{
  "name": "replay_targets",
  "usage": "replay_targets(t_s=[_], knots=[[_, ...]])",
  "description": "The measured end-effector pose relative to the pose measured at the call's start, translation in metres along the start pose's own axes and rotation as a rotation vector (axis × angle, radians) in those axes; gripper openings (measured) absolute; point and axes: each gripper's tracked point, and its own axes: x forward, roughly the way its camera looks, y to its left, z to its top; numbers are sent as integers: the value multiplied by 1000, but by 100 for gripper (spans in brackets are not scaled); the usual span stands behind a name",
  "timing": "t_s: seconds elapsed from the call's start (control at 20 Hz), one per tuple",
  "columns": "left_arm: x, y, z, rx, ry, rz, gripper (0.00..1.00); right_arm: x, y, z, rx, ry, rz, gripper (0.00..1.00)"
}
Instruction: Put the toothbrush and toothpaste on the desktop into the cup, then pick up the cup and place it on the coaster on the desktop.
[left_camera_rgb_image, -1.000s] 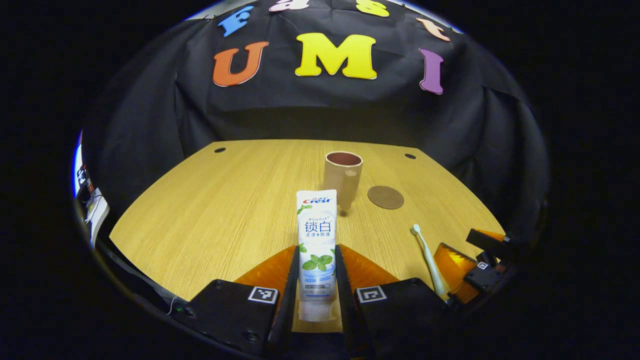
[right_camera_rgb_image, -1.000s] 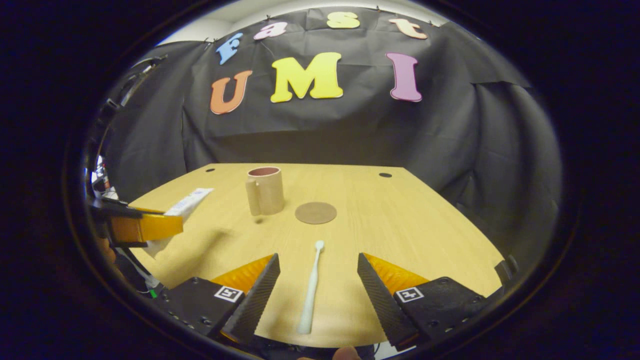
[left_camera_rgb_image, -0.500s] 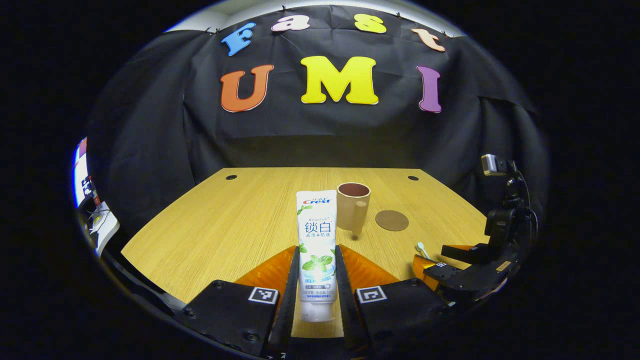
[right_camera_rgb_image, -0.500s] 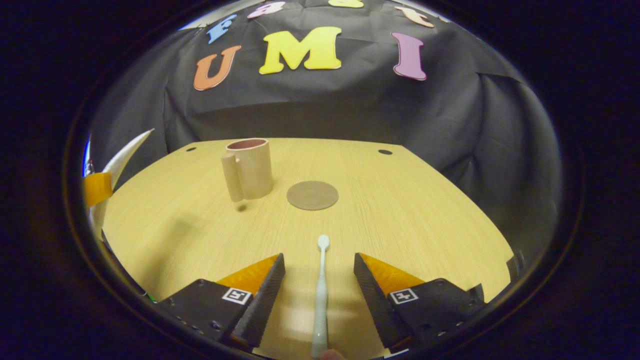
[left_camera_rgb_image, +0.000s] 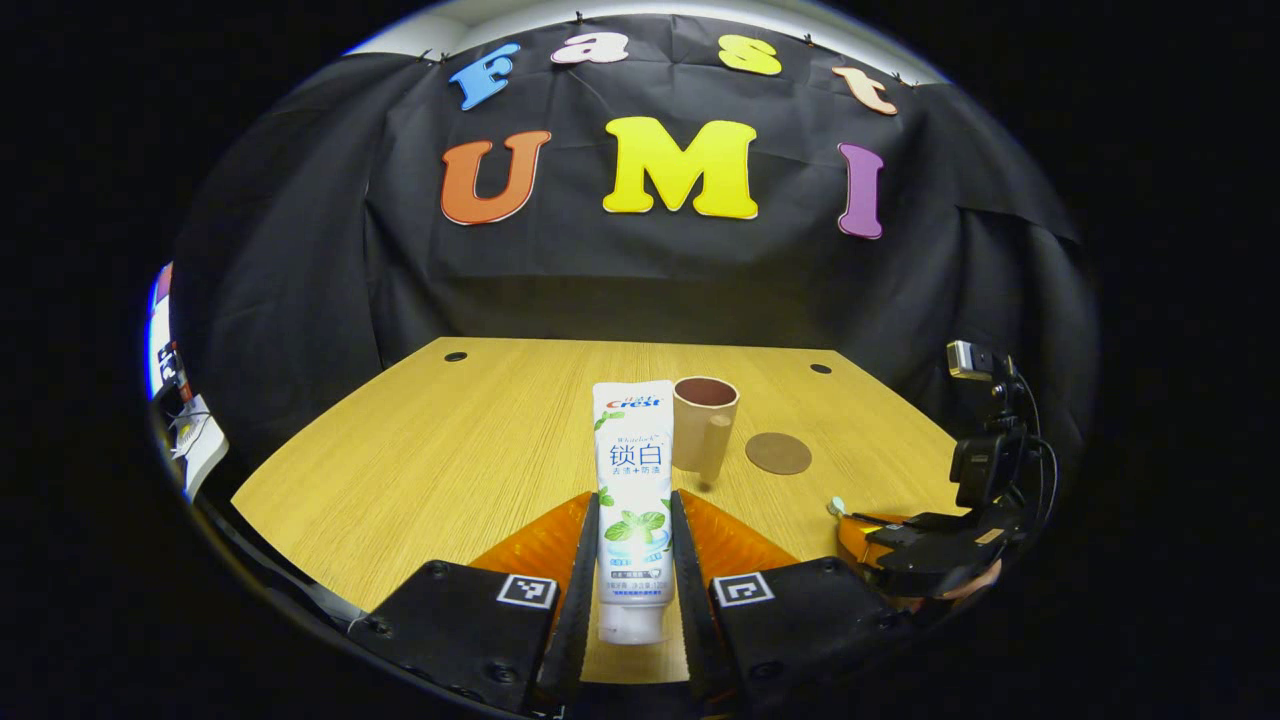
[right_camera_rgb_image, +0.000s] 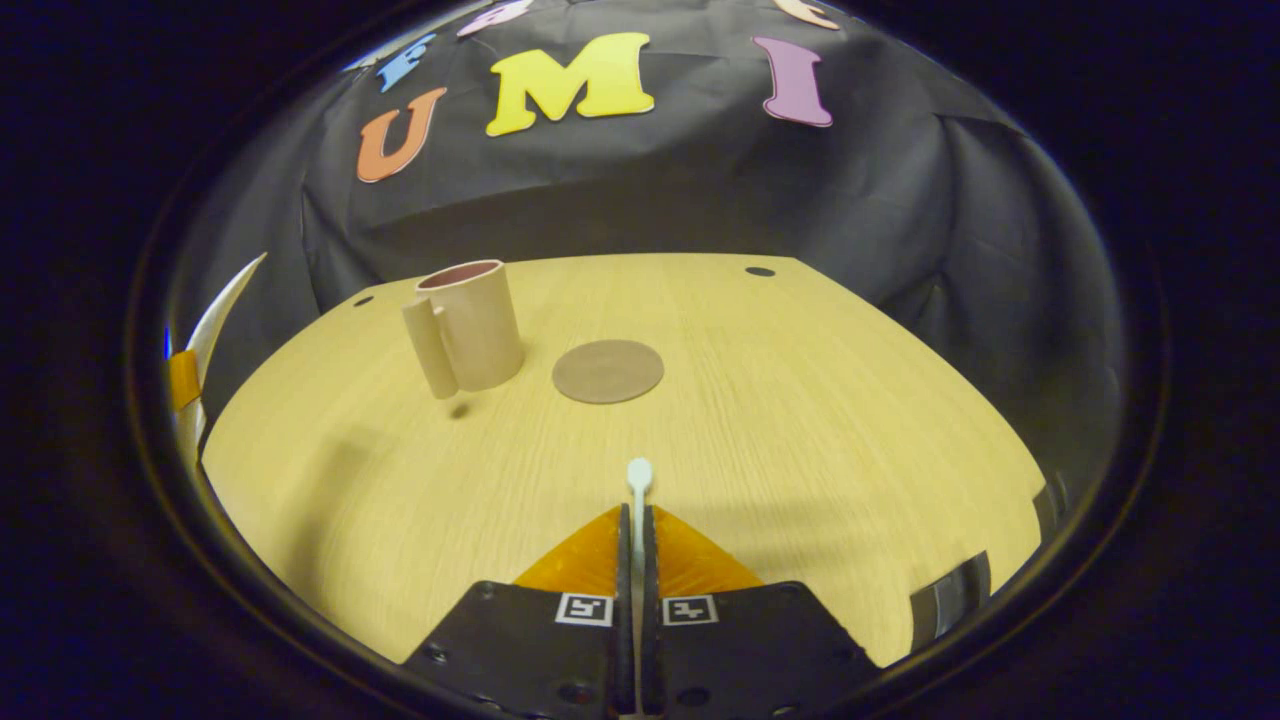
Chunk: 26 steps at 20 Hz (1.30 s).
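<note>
left hand-held gripper (left_camera_rgb_image: 633, 545) grips toothpaste (left_camera_rgb_image: 632, 500); right hand-held gripper (right_camera_rgb_image: 637, 530) clamped on toothbrush (right_camera_rgb_image: 638, 478).

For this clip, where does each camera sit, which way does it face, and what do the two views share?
Left gripper view: rides the left gripper, looking forward over the desktop; its jaws clamp the toothpaste; the right gripper shows far right.
Right gripper view: rides the right gripper, angled down at the desktop; its jaws pinch the toothbrush.
Shared: cup, coaster, desktop.
</note>
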Motion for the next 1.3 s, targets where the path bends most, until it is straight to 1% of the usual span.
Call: replay_targets(t_s=[0.05, 0.1, 0.2, 0.25, 0.35, 0.6, 0.75, 0.85, 1.0, 1.15, 1.3], knots=[[1, 0, 3, 1, -7, 0, 43, -2, 4, 0, 23, 2, 31, 0], [4, -2, 9, -4, -28, 1, 43, -4, 6, 0, 44, -2, 56, 0], [12, -2, 20, -3, -59, 15, 43, -11, 1, 11, 63, -40, 72, 2], [16, -4, 26, -2, -73, 14, 43, -17, -1, 16, 72, -61, 81, 0], [23, -10, 44, -13, -104, 9, 43, -34, -8, 31, 95, -109, 100, 0], [54, -40, 110, -21, -239, -38, 42, -73, -26, 67, 140, -231, 144, 0], [84, -57, 134, -17, -299, -75, 42, -92, -34, 79, 136, -291, 163, 0], [104, -59, 146, -11, -332, -86, 42, -99, -41, 83, 129, -319, 166, 0], [138, -64, 150, -21, -339, -110, 42, -106, -44, 85, 127, -333, 177, 0], [161, -64, 140, -45, -331, -115, 42, -109, -47, 85, 130, -345, 185, 0], [179, -65, 129, -51, -297, -111, 43, -110, -50, 85, 134, -347, 193, 0]])
